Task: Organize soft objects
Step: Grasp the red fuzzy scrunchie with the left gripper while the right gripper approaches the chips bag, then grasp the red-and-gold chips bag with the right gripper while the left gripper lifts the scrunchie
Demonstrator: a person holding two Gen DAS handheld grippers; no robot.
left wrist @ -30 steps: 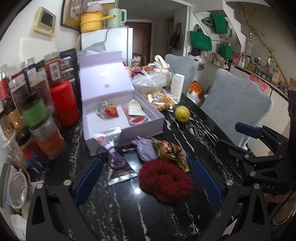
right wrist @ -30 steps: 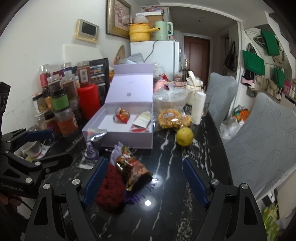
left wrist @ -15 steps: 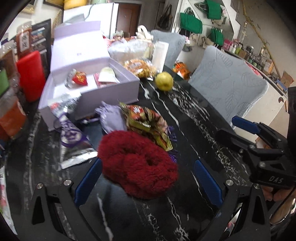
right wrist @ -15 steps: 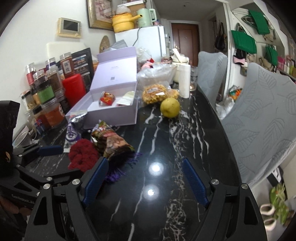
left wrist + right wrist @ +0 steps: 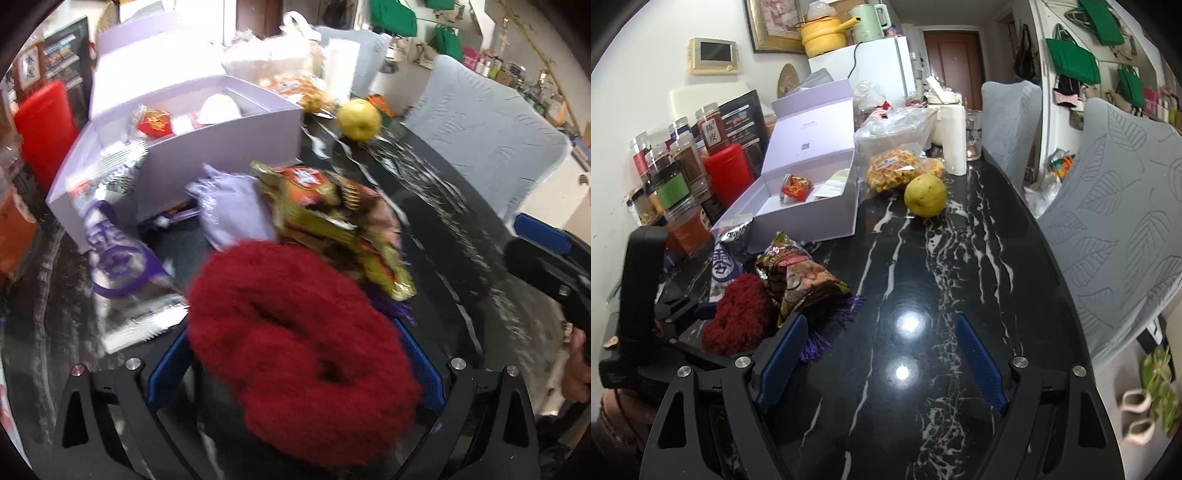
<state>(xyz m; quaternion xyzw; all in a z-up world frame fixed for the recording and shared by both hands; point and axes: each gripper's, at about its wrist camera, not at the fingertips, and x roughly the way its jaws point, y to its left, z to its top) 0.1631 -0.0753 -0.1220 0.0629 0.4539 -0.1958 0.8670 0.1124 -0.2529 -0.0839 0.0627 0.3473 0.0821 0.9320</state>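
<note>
Black marble table point(image 5: 923, 280) is cluttered: left gripper point(image 5: 295, 362) wide open straddling red fuzzy scrunchie point(image 5: 295, 339), nothing clamped, right gripper point(image 5: 879, 362) open and empty; risk is snagging snack bag point(image 5: 332, 221) at 12 o'clock when closing.

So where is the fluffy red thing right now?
The fluffy red scrunchie fills the left wrist view, lying on the black table between the open left gripper's fingers, just in front of the snack bag.
</note>
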